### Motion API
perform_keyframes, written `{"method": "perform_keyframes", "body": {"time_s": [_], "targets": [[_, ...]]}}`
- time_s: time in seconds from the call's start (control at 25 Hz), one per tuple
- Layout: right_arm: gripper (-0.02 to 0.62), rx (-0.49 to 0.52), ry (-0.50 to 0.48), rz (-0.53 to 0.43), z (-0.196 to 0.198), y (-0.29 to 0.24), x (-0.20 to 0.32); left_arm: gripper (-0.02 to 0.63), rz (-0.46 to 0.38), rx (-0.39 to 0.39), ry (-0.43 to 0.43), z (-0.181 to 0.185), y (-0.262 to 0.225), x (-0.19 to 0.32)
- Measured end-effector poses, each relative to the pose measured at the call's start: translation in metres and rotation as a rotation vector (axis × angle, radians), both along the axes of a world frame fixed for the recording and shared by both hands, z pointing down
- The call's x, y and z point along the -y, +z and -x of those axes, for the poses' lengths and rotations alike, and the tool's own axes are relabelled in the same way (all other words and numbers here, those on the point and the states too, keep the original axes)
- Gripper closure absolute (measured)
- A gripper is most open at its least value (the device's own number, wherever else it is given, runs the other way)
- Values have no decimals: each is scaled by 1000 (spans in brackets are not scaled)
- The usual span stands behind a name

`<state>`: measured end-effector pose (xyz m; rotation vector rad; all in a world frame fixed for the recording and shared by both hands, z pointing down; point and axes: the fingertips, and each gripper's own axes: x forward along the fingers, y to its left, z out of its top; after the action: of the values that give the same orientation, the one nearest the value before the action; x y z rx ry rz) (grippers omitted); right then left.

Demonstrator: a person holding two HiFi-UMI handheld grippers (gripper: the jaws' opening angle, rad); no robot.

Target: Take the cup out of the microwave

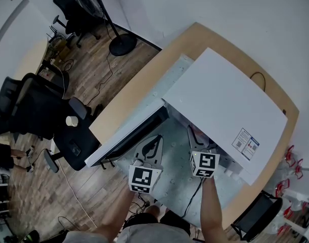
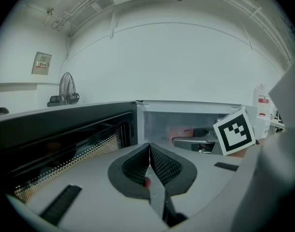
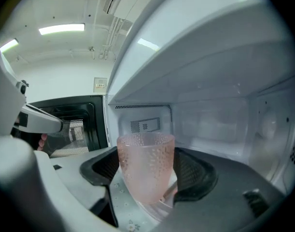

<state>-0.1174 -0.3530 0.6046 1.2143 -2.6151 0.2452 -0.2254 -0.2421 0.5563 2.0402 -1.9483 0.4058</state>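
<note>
A pink, dimpled, see-through cup (image 3: 146,173) stands inside the white microwave (image 1: 225,105). In the head view the oven's top hides it. My right gripper (image 3: 147,154) reaches into the cavity, and its two dark pads press on the cup's left and right sides, shut on it. In the head view the right gripper (image 1: 194,135) goes in under the oven's front edge. The microwave door (image 1: 129,135) hangs open to the left. My left gripper (image 1: 155,139) hovers in front of the opening beside the door. It is shut, pads meeting with nothing between them (image 2: 149,151).
The microwave sits on a pale mat on a curved wooden table (image 1: 144,80). The open door (image 2: 65,139) fills the left of the left gripper view. Black office chairs (image 1: 38,105) and a fan stand (image 1: 121,44) are on the floor beyond the table's left edge.
</note>
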Motion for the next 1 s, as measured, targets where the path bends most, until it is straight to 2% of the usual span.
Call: {"method": "perform_keyframes", "body": {"time_s": [0.56,1.0], "targets": [[233,58,-34,-41,7,-48,-45,583,-58,20,-8,2,-37,-32],[233,73,-27,-58,-10,-71,-100,583,-98,35,20,-10,-63,-72]]}}
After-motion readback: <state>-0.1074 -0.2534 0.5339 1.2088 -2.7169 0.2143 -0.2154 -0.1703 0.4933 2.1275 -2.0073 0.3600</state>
